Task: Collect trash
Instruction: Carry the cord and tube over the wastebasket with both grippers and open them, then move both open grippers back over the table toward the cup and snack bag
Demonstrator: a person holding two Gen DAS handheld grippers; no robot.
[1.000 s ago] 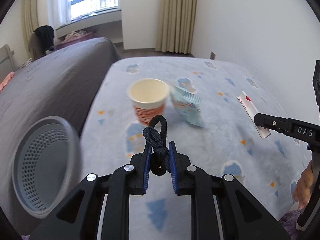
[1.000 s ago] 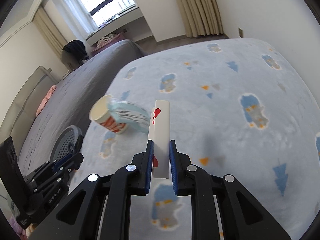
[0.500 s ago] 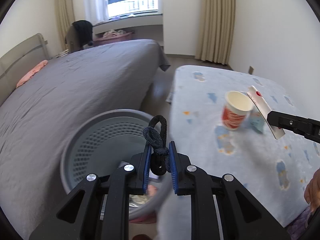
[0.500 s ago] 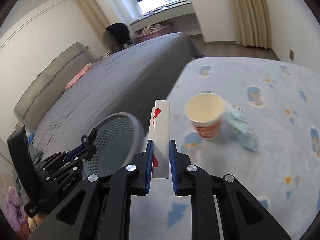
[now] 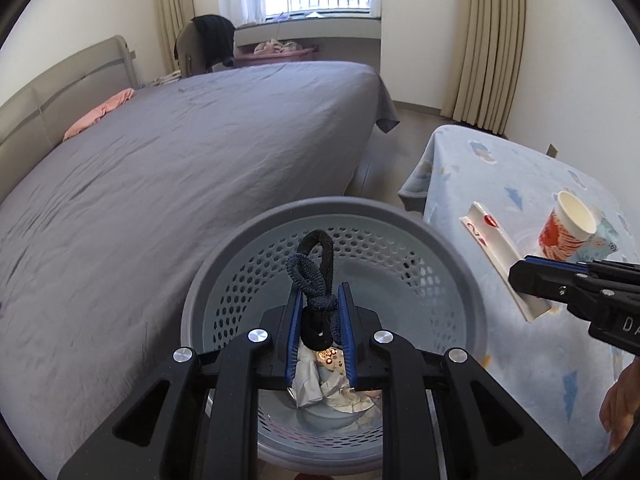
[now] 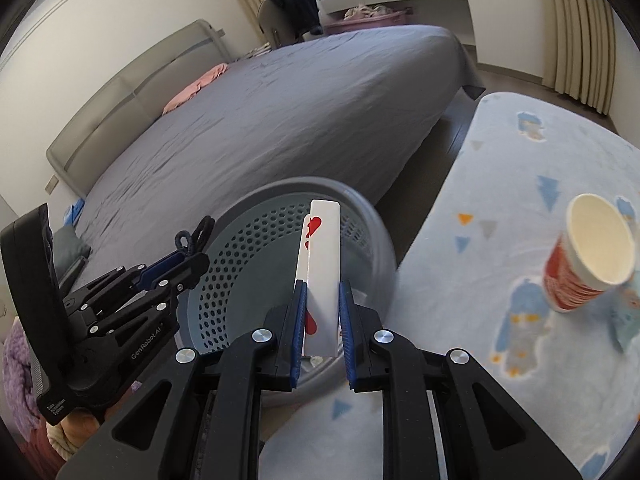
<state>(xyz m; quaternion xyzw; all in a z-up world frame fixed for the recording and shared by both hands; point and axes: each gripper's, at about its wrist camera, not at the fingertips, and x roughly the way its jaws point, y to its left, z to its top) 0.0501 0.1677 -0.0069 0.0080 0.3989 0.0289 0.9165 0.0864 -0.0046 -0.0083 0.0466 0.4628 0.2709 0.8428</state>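
Note:
My left gripper [image 5: 319, 294] is shut on a dark knotted hair tie [image 5: 316, 268] and hangs right over the grey perforated bin [image 5: 248, 240], which holds crumpled paper [image 5: 320, 380]. My right gripper [image 6: 322, 292] is shut on a bent white playing card with red hearts [image 6: 323, 248], near the bin's rim [image 6: 380, 240] at the table's edge. In the left wrist view the right gripper [image 5: 524, 276] and its card [image 5: 496, 256] come in from the right. In the right wrist view the left gripper [image 6: 188, 258] with the hair tie [image 6: 194, 234] sits at the left over the bin.
A red-and-white paper cup [image 5: 568, 230] and a pale blue packet [image 6: 628, 320] stand on the table with the light blue patterned cloth [image 6: 540, 216]. A large bed with a grey cover [image 5: 180, 168] lies behind the bin. A hand [image 5: 620, 412] shows at the lower right.
Both grippers swung left from over the table to the bin, each keeping its item. The bin moved from the left edge to the centre of the left wrist view; the cup slid right.

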